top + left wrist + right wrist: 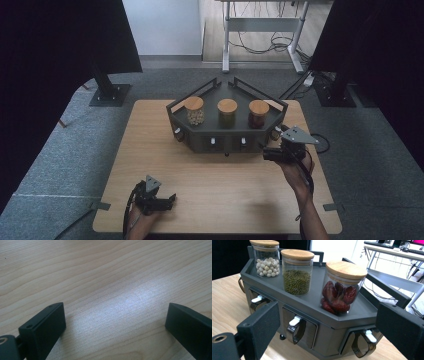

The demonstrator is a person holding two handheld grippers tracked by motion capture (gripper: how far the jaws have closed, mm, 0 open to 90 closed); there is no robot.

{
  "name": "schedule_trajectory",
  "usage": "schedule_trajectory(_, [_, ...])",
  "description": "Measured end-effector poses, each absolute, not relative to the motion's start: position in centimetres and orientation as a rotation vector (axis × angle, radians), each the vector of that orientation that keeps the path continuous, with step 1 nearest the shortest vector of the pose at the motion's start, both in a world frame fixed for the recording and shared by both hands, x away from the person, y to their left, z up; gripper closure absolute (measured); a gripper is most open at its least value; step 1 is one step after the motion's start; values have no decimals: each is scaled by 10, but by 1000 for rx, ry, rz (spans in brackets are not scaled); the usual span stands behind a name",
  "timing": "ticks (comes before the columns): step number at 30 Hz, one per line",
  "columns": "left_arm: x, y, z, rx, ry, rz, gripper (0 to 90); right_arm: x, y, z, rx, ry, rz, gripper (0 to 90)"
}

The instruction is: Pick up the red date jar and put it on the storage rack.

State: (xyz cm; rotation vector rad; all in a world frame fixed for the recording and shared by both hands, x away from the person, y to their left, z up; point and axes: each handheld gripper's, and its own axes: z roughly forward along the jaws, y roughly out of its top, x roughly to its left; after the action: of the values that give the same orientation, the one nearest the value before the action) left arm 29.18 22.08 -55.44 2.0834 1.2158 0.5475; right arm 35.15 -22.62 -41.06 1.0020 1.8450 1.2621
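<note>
Red-date jar (340, 287) stands centre-right on the grey rack (317, 302); right gripper (327, 325) gapes, grasping nothing; left gripper (115, 322) released.

1. The high view looks forward and down from above the person's side, far enough off to take in the whole worktop (150, 130), the dark rack (227, 135) and the floor beyond.
2. The left gripper view sits low and close, looking along its own jaws at bare worktop wood (105, 277) between and ahead of them.
3. The right gripper view looks along its jaws, slightly down, at the rack (317, 307) close ahead.
4. The high and right gripper views share the rack with its three jars; the high and left gripper views share the worktop.
</note>
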Motion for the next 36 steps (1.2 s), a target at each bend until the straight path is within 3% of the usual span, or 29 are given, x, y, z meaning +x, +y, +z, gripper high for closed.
schedule_trajectory(36, [292, 221, -554, 2086, 1216, 546, 27, 312, -246, -449, 1045, 1886, 1209, 61])
